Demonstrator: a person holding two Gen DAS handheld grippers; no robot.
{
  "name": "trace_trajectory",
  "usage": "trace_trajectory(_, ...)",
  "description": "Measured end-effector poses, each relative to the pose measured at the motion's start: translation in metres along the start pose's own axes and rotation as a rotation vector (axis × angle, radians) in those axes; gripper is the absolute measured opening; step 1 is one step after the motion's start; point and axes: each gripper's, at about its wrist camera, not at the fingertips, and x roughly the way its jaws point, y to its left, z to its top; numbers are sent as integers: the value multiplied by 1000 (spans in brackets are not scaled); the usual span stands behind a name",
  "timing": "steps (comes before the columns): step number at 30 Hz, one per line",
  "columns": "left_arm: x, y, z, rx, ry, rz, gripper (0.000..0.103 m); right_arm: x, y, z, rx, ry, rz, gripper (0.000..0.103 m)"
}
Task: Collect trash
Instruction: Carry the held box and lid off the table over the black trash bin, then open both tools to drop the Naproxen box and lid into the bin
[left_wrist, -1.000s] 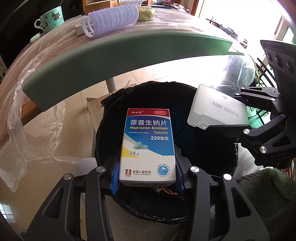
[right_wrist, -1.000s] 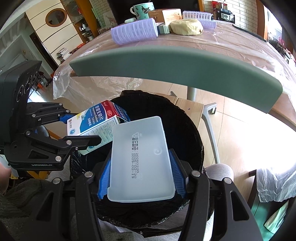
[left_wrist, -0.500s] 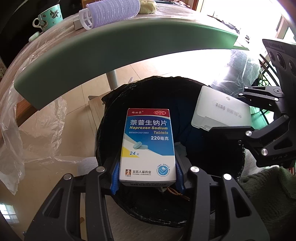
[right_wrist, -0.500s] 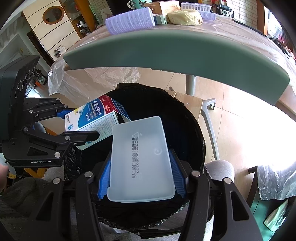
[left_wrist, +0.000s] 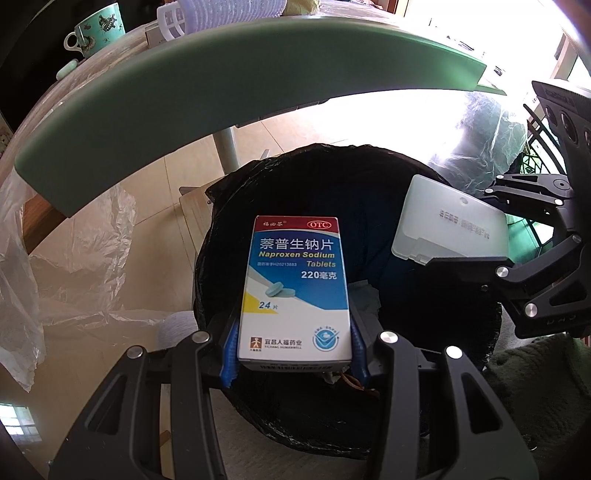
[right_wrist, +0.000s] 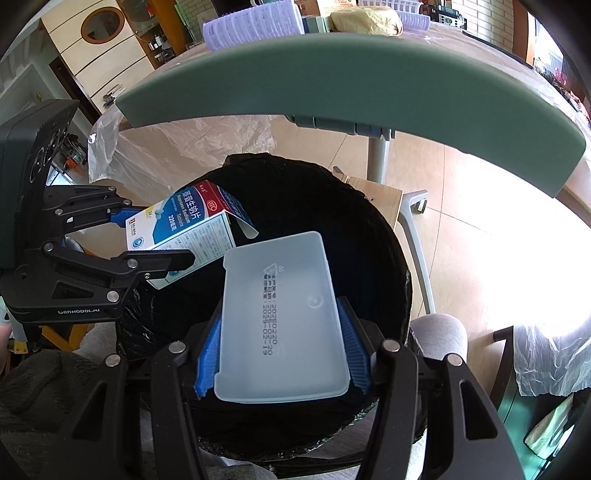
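Observation:
My left gripper (left_wrist: 294, 350) is shut on a blue and white Naproxen Sodium tablet box (left_wrist: 295, 288) and holds it over the black-lined trash bin (left_wrist: 280, 184). The box also shows in the right wrist view (right_wrist: 177, 229), its end flap open. My right gripper (right_wrist: 282, 354) is shut on a translucent white plastic case (right_wrist: 282, 314) and holds it over the same bin (right_wrist: 369, 221). The case shows at the right of the left wrist view (left_wrist: 450, 225). Some scraps (left_wrist: 365, 295) lie inside the bin.
The green-edged table (left_wrist: 221, 74) arches above the bin, draped with clear plastic sheet (left_wrist: 22, 258). On it stand a patterned mug (left_wrist: 96, 33) and a lilac hair roller (left_wrist: 221, 13). The table leg (right_wrist: 380, 155) and a wooden board (right_wrist: 380, 199) stand behind the bin.
Both grippers have sunk lower toward the bin, so the table edge sits higher in both views. Both still hold their items.

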Motion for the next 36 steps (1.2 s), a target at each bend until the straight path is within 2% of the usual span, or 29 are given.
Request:
trace_trajectory(22,4,-1,1,10,-7,18,48,5,-2,-4,-10,19,-26,56)
trace_trajectory(23,3,0,1,8,-13,21,51,5,-2,-4,-5,15,-27,57)
trace_trajectory(24,3,1,2,5,-14,25,61,4,-3,-4,4,16,-24,58)
trace_trajectory(26,1,4,3,-6,-29,17,70,3,-5,-3,27,20,-15,67)
trace_trajectory(31,-7,4,2,-8,-40,7,71,-6,-4,-2,24,-14,-31,68)
trace_trajectory(36,-31,2,0,-9,-77,5,71,-44,2,1,-36,-110,-83,69)
